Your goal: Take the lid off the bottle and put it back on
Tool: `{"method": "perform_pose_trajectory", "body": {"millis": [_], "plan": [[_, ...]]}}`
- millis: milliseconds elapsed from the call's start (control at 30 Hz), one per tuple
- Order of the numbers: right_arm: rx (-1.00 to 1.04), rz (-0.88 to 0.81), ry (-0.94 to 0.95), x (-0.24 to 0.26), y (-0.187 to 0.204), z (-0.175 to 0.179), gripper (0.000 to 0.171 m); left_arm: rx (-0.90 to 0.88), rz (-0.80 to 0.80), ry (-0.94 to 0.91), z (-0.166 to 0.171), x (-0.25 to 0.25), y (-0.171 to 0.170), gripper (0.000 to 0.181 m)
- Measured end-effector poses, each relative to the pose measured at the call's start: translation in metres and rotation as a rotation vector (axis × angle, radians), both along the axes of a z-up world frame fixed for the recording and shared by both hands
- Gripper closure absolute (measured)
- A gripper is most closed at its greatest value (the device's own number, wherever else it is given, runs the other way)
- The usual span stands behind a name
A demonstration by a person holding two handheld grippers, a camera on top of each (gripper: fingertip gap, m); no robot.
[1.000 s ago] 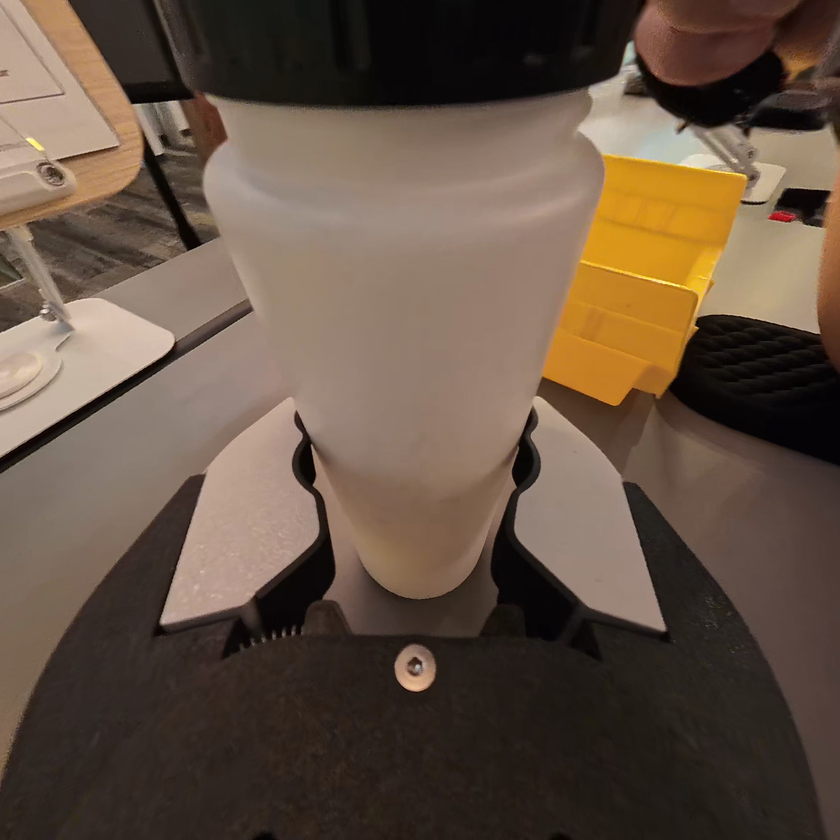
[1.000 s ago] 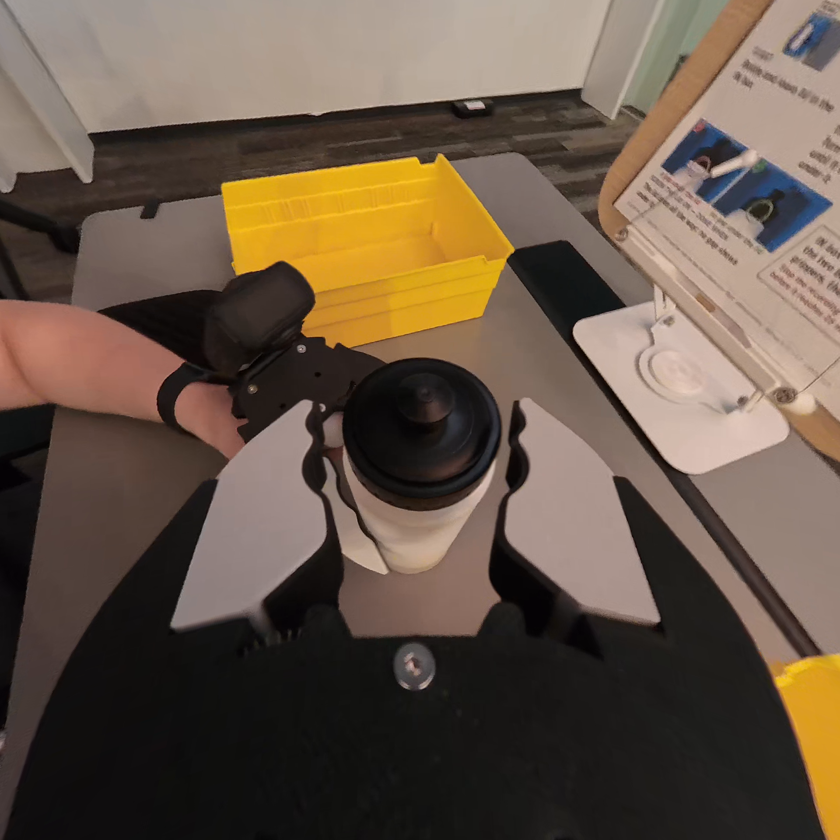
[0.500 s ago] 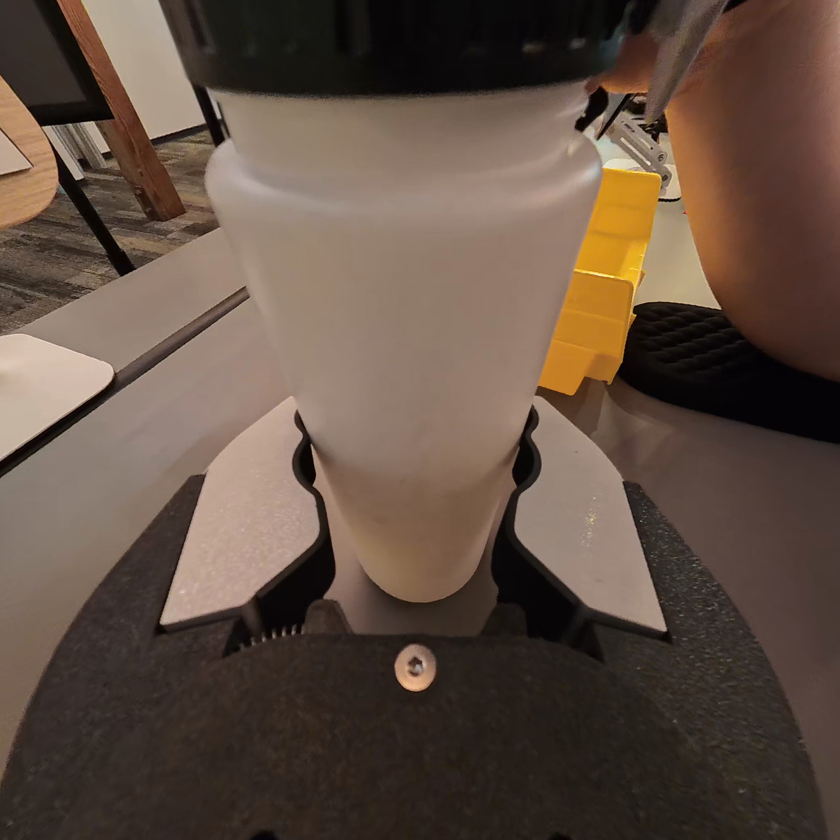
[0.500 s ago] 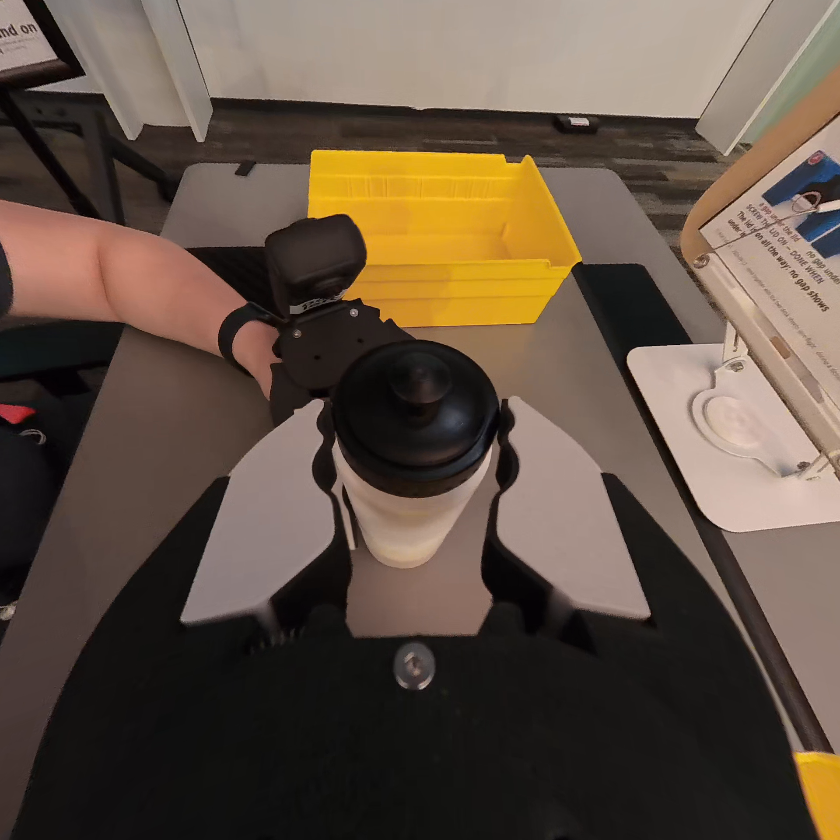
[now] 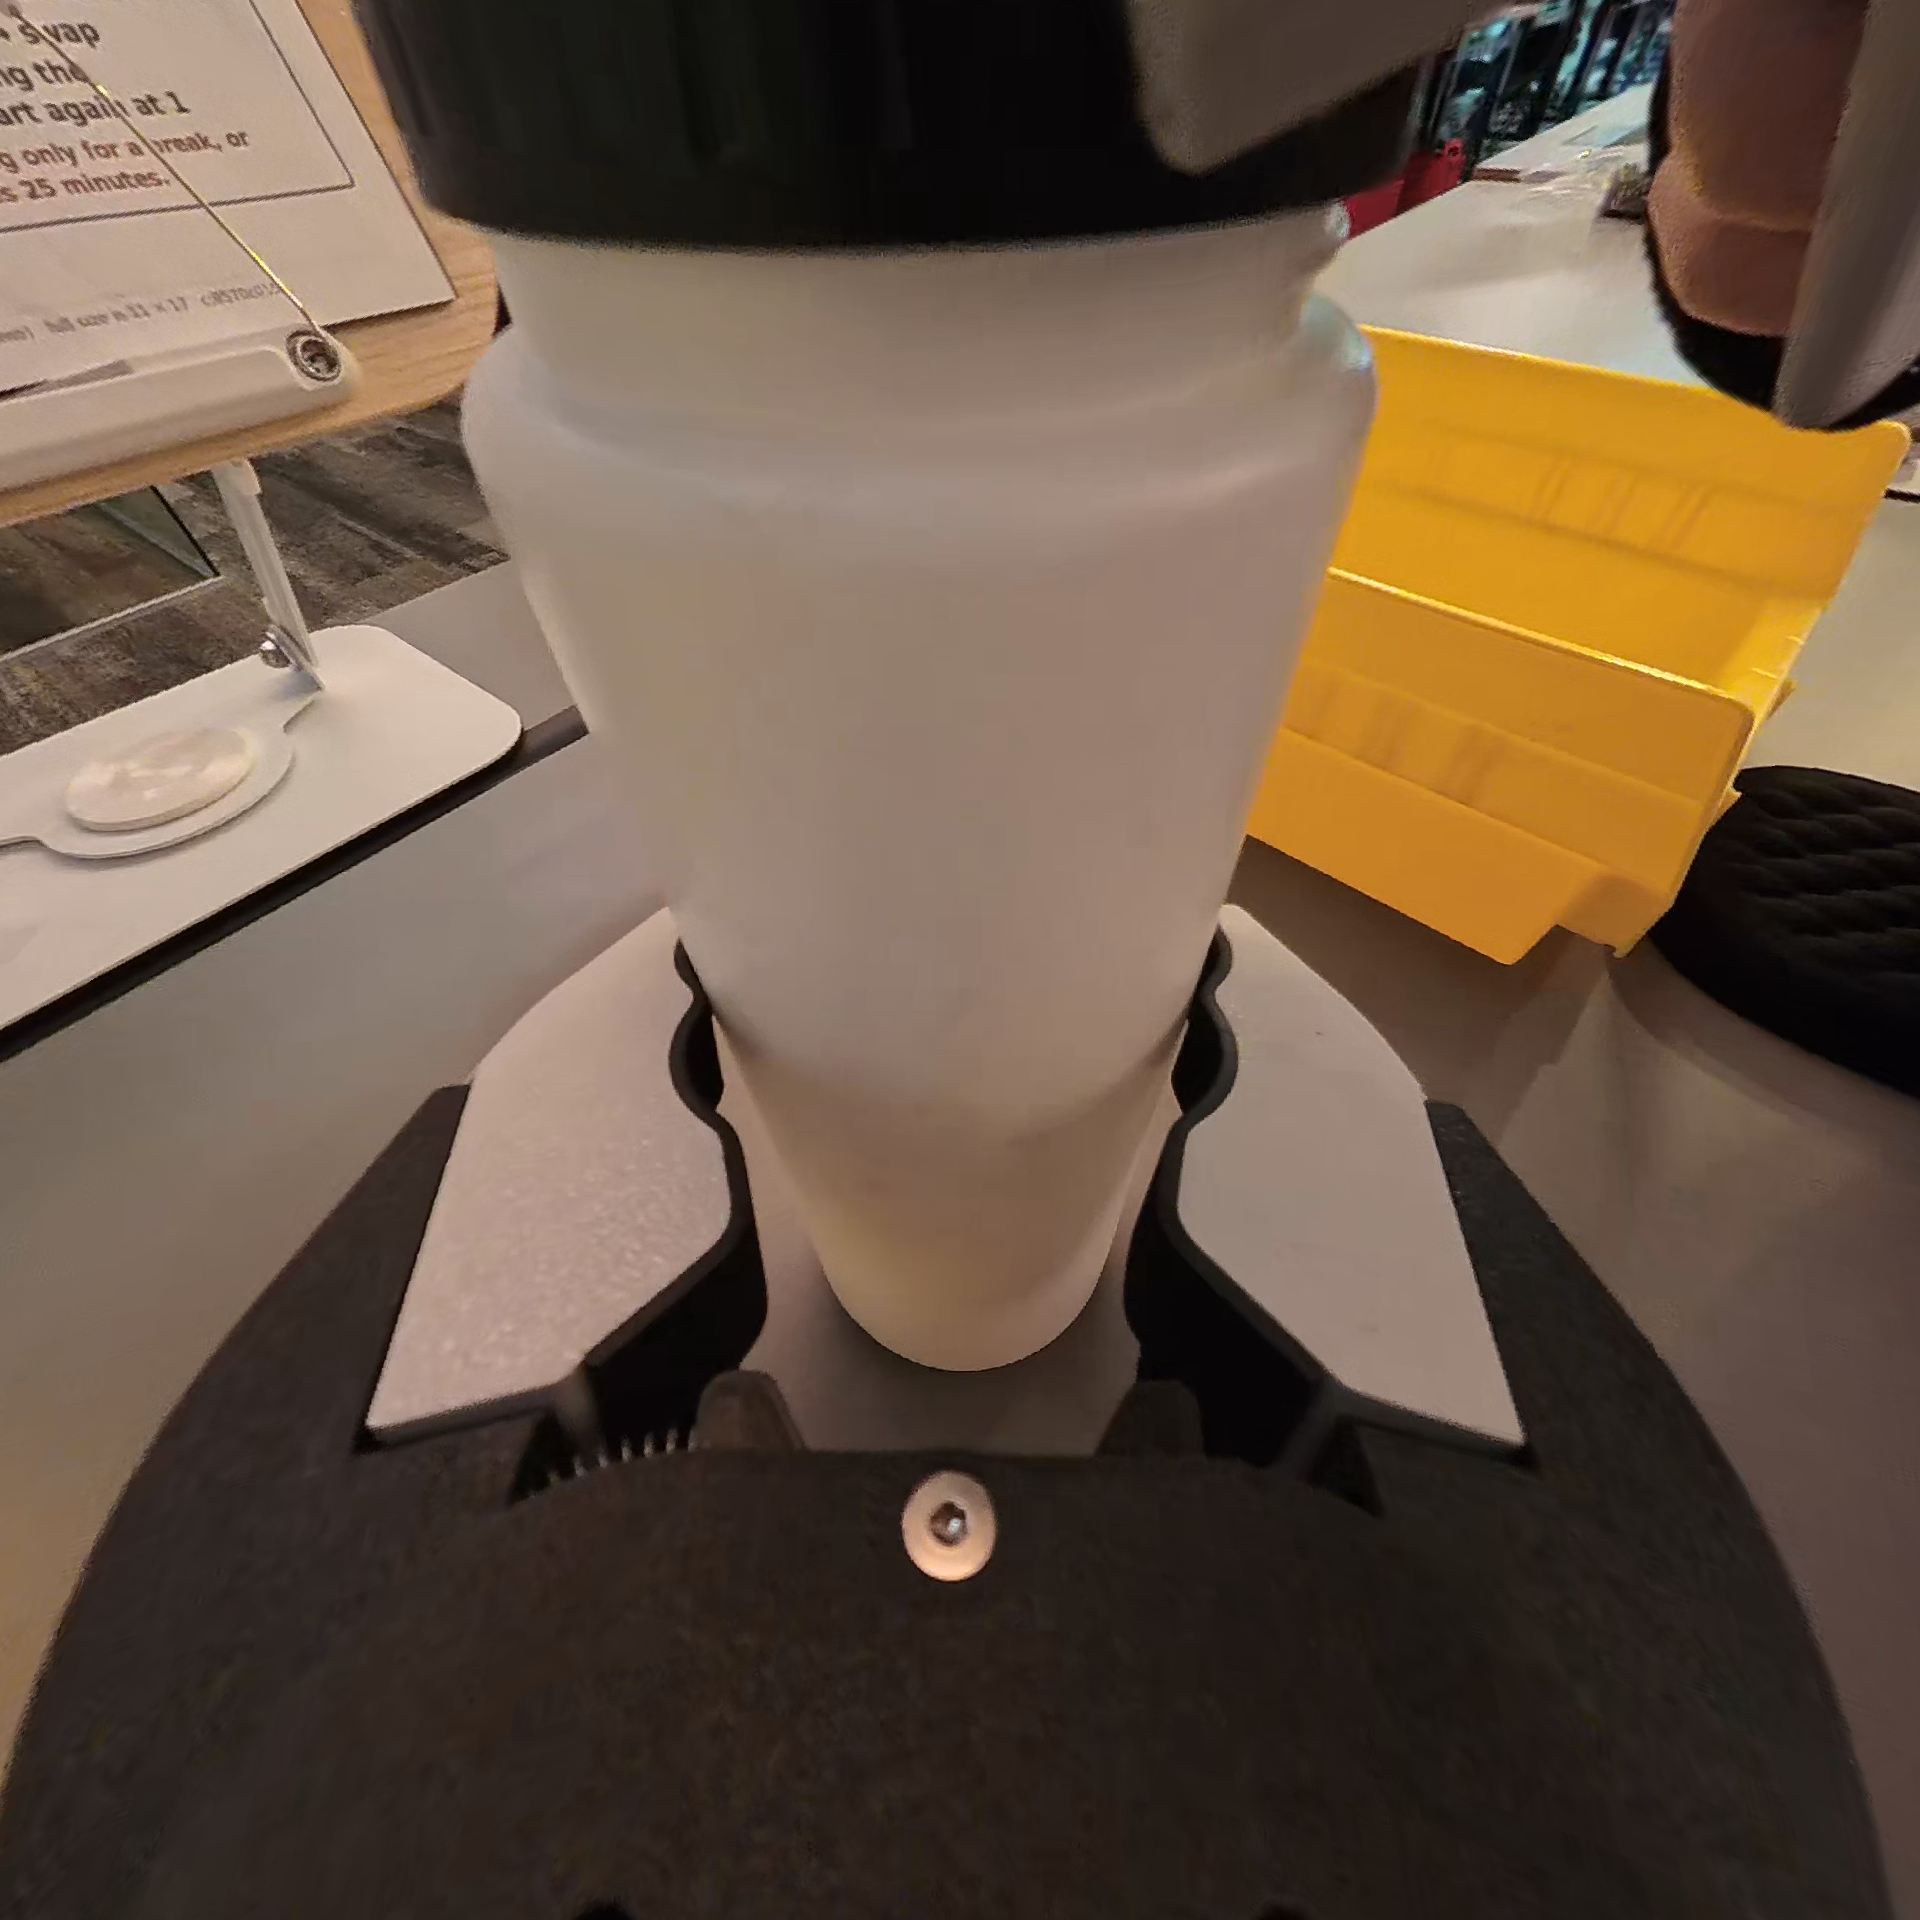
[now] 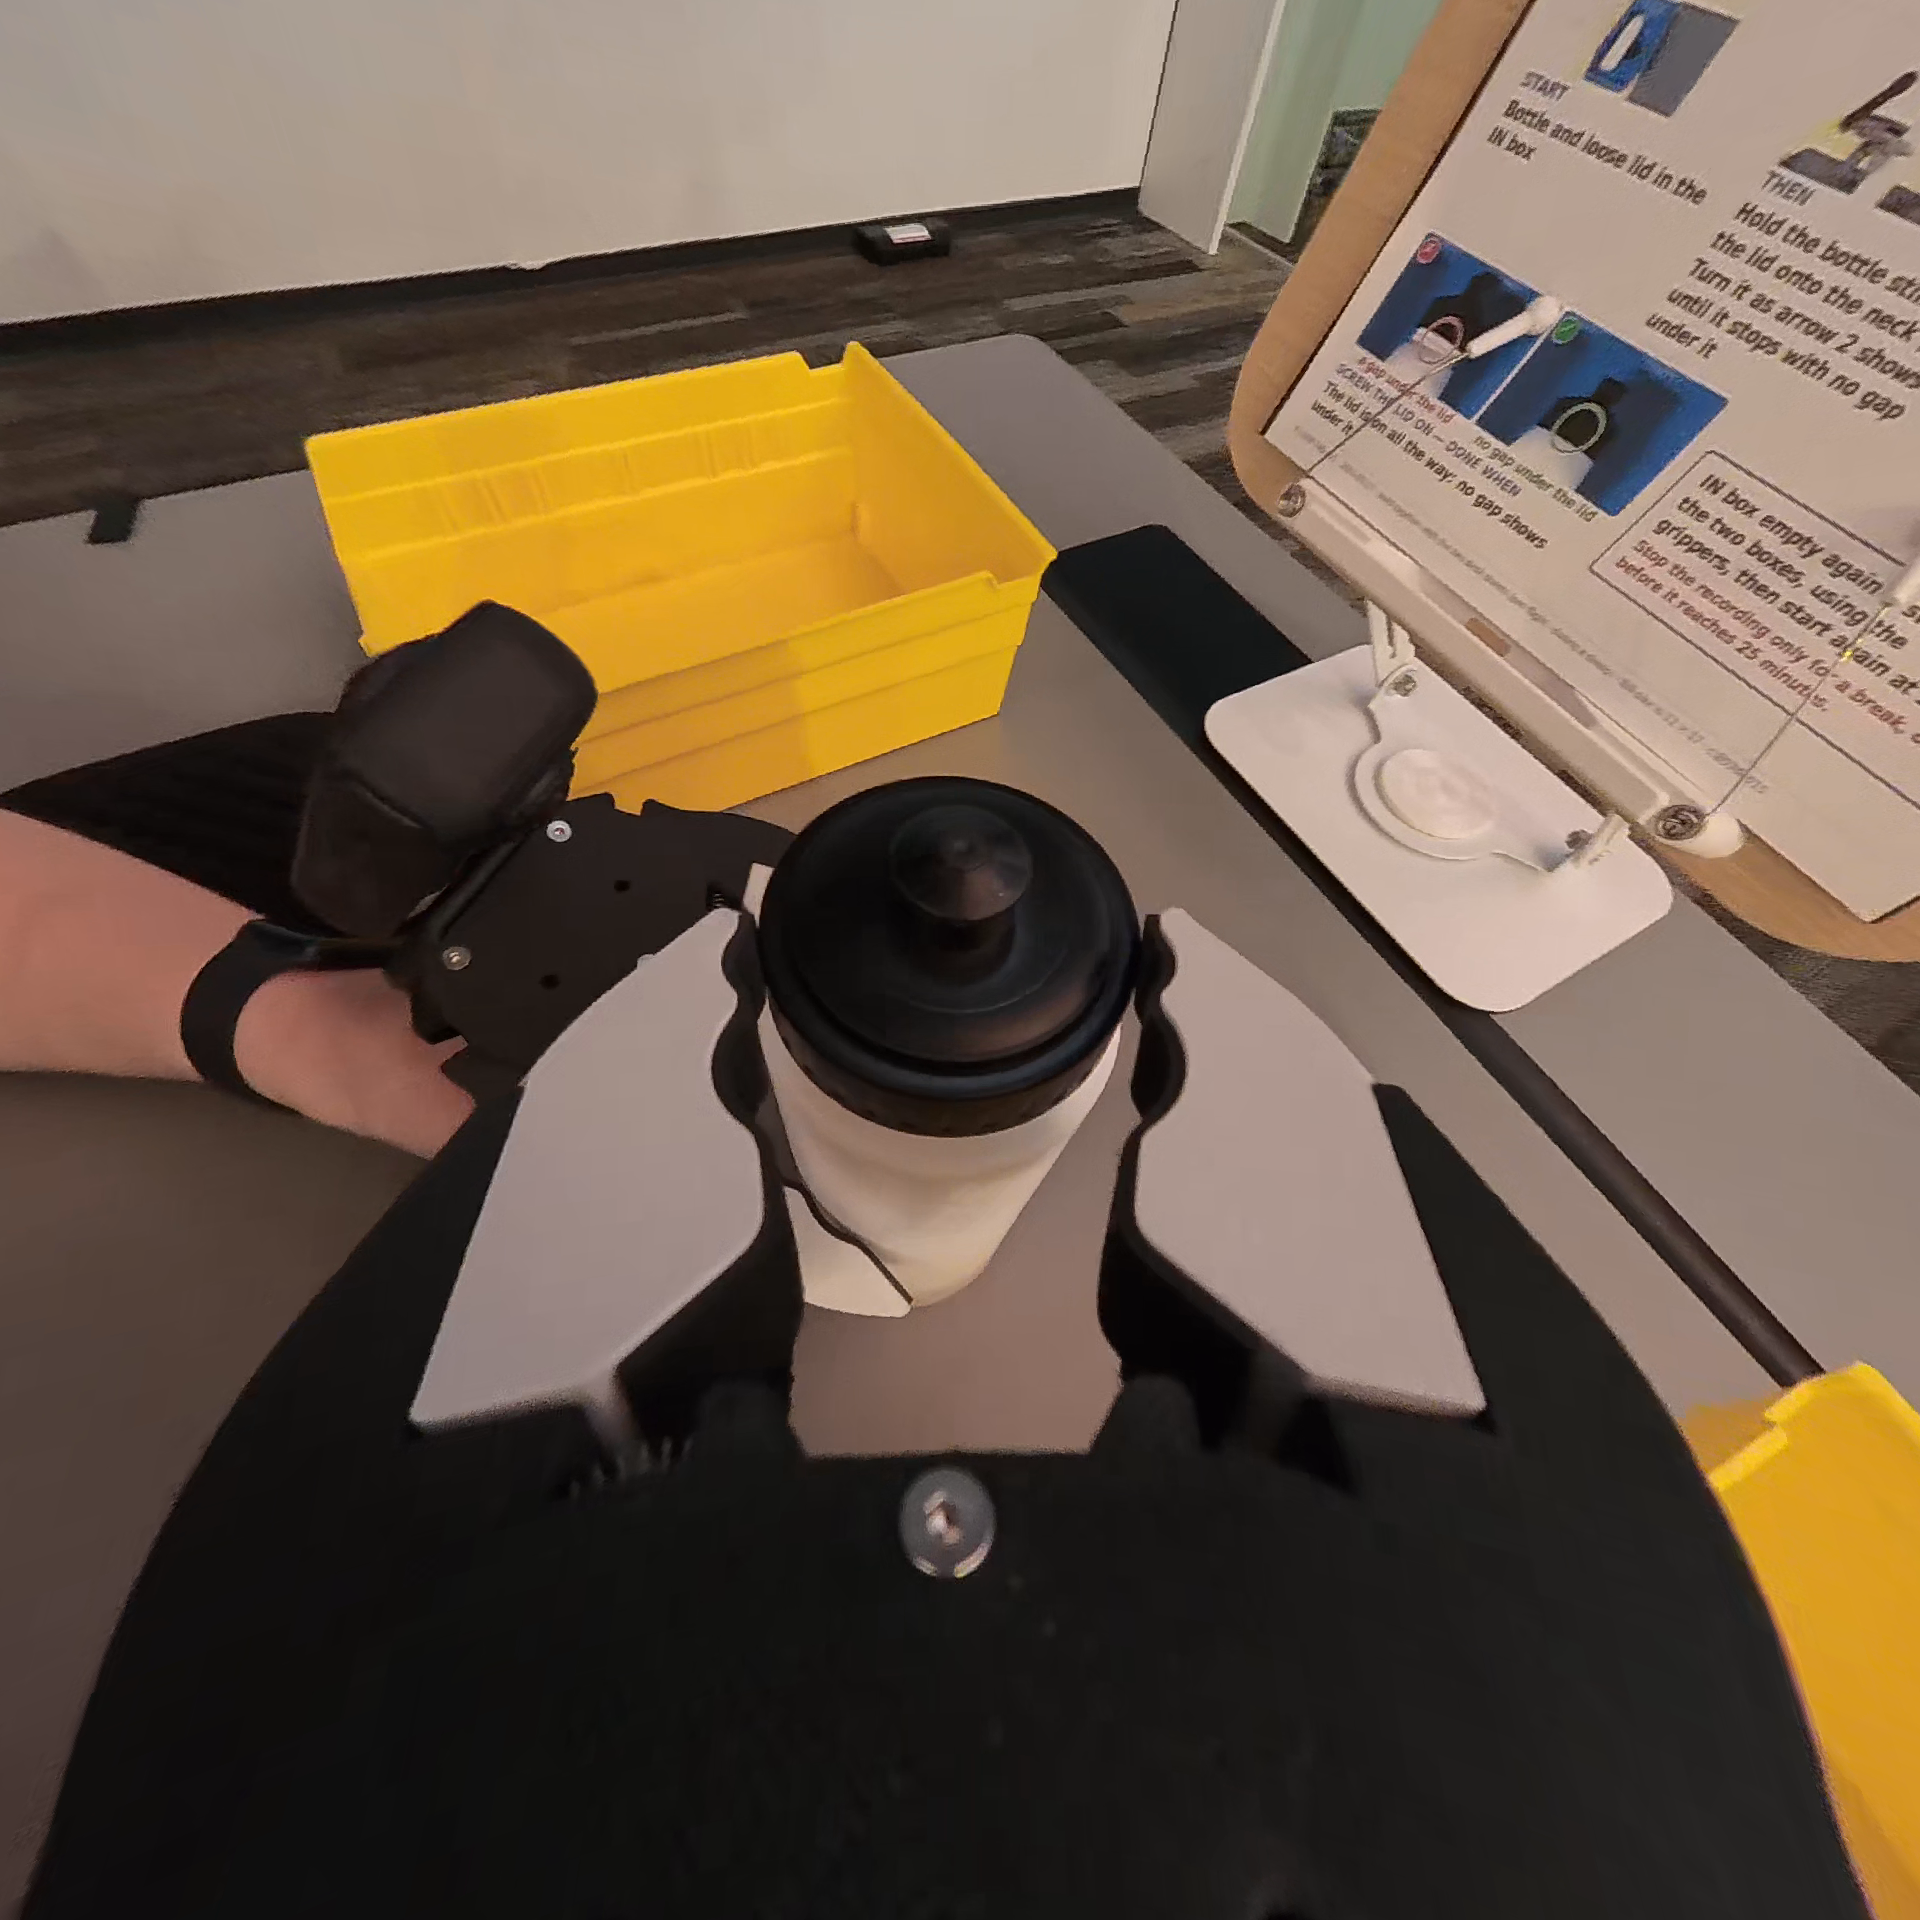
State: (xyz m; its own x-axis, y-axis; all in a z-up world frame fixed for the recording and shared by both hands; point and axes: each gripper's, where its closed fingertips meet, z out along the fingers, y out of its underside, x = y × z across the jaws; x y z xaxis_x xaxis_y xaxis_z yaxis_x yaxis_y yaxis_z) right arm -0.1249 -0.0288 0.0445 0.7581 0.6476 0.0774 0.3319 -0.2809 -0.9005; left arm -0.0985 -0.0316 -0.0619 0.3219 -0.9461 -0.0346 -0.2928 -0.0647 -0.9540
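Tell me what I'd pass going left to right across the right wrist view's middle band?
Person's hand → left gripper → black lid on the white bottle → white stand base → instruction board.

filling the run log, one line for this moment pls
left gripper: shut on bottle | right gripper: shut on lid | lid: on bottle | bottle: upright

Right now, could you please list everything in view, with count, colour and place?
bottle: 1, white, upright on the table, in the left gripper
lid: 1, black, on the bottle, between the right gripper's fingers
bins: 2, yellow, one behind the bottle, one at the right edge
board: 1, wooden, on a white stand, right
mats: 2, black, beside the far bin
table: 1, grey
left gripper: 1, black, shut on the bottle
right gripper: 1, black, around the lid
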Motion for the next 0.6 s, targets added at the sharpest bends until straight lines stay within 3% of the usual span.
{"method": "perform_pose_trajectory", "body": {"millis": [167, 233, 400, 600], "plan": [[-0.054, 0.103, 0.021, 0.004, -0.008, 0.001, 0.098, -0.046, -0.117, -0.018, 0.001, 0.003, -0.007, 0.094], [-0.063, 0.153, 0.117, 0.010, -0.011, 0.012, 0.089, -0.144, -0.167, -0.053, 0.004, 0.004, -0.011, 0.094], [-0.066, 0.194, 0.252, 0.032, -0.006, 0.024, 0.089, -0.448, -0.313, -0.146, 0.009, 0.006, -0.026, 0.094], [-0.114, 0.256, 0.393, 0.032, 0.001, 0.020, 0.089, -0.467, -0.392, -0.123, 0.006, 0.008, -0.038, 0.094]]}}
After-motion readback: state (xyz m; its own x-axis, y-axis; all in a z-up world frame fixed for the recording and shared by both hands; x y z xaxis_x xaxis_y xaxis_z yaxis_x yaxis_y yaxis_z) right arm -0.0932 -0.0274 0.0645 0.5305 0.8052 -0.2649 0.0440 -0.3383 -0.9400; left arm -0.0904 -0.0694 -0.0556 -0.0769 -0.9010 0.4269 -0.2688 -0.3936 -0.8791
